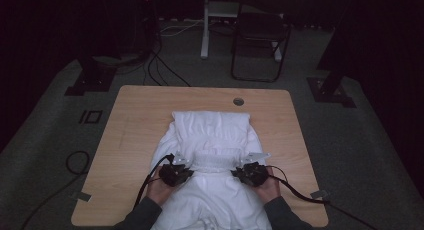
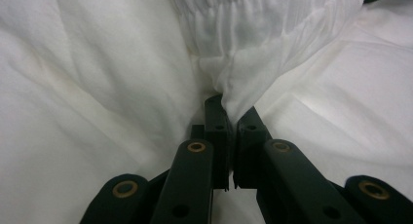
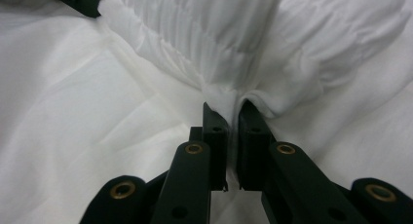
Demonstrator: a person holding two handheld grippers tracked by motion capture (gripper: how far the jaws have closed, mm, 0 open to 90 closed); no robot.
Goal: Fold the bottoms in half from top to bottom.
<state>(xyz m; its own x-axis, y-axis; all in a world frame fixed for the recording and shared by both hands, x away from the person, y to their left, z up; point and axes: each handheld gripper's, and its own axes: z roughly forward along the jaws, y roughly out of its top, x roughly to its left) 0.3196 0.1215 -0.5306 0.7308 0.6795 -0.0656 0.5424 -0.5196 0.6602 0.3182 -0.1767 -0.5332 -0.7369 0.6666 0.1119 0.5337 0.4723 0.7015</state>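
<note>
A white garment [image 1: 212, 135] with a gathered, smocked band [image 1: 214, 162] lies on the wooden table [image 1: 135, 120], its near part hanging over the front edge. My left gripper [image 1: 181, 166] is shut on the left end of that band; the pleated cloth [image 2: 229, 44] is pinched between its black jaws [image 2: 228, 107]. My right gripper [image 1: 243, 167] is shut on the band's right end, where a fold of white cloth [image 3: 229, 95] sits between the closed jaws. The band [image 3: 204, 34] stretches between the two grippers. The left gripper's jaw tip [image 3: 80, 2] shows at the upper left of the right gripper view.
A round cable hole [image 1: 238, 101] sits near the table's far edge. Cables trail from both grippers across the table toward its front corners. Behind the table stand a dark chair [image 1: 260, 37] and a white post [image 1: 204, 25] on grey carpet.
</note>
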